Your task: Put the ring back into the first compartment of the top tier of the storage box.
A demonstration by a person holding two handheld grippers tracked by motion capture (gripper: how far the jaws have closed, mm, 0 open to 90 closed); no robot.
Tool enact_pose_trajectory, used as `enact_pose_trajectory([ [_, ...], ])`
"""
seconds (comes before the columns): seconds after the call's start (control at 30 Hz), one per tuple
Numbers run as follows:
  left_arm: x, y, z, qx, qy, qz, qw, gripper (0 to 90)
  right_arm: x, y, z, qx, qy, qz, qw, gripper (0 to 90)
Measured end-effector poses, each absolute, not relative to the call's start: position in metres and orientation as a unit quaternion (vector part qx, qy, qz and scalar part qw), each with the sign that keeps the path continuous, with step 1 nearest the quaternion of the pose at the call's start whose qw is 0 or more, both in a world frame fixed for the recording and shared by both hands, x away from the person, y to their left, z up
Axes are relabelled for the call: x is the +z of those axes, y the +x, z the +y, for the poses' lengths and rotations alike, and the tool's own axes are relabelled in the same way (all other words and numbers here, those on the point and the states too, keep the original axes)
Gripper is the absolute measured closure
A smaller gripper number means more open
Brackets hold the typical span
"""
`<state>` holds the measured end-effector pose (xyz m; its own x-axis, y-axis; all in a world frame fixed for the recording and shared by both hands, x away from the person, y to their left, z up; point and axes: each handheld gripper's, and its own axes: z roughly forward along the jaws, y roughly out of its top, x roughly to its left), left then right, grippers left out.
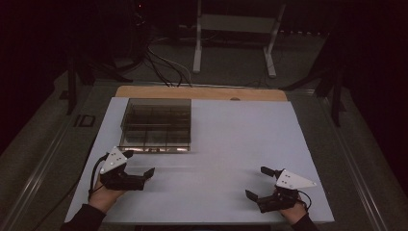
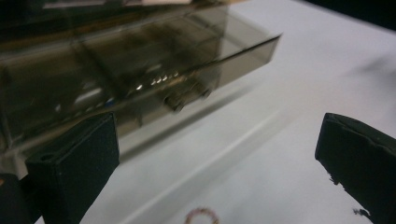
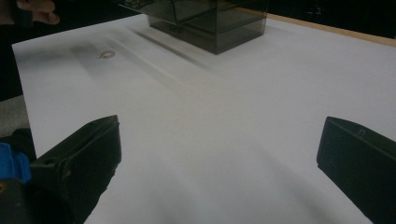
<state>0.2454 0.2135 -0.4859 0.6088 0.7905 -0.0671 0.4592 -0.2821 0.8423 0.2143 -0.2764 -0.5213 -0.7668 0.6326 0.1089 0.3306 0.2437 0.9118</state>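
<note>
A smoked clear compartment box with its lid down sits at the back left of the white board. My left gripper rests just in front of the box's near left corner, open and holding nothing. In the left gripper view the box fills the upper left, its front latch faces me, and a small ring lies on the board between the jaws. My right gripper stands open and empty near the board's front right. The right gripper view has the box far off and the ring.
A wooden table edge runs behind the board. Past it are a white stand and loose cables on the floor. The other hand appears in the top left corner of the right gripper view.
</note>
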Motion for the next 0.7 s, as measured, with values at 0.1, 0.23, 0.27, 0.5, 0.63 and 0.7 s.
enact_pose_trajectory([
  [0.1, -0.493, 0.245, 0.216, 0.183, 0.778, 0.416, 0.434, 1.4, -0.521, 0.214, -0.276, 0.531, 0.31, 0.776, 0.142, 0.0],
  [0.23, -0.499, 0.245, 0.218, 0.187, 0.782, 0.43, 0.41, 1.4, -0.521, 0.214, -0.277, 0.53, 0.31, 0.776, 0.142, 0.0],
  [0.27, -0.501, 0.246, 0.219, 0.189, 0.783, 0.433, 0.405, 1.4, -0.521, 0.214, -0.276, 0.53, 0.31, 0.776, 0.142, 0.0],
  [0.5, -0.51, 0.247, 0.218, 0.185, 0.797, 0.437, 0.375, 8.5, -0.521, 0.214, -0.276, 0.528, 0.308, 0.778, 0.144, 2.9],
  [0.63, -0.512, 0.247, 0.215, 0.184, 0.801, 0.437, 0.365, 16.7, -0.521, 0.214, -0.277, 0.53, 0.313, 0.775, 0.145, 2.9],
  [0.7, -0.514, 0.247, 0.215, 0.183, 0.806, 0.434, 0.358, 19.3, -0.52, 0.213, -0.277, 0.53, 0.313, 0.775, 0.146, 2.9],
])
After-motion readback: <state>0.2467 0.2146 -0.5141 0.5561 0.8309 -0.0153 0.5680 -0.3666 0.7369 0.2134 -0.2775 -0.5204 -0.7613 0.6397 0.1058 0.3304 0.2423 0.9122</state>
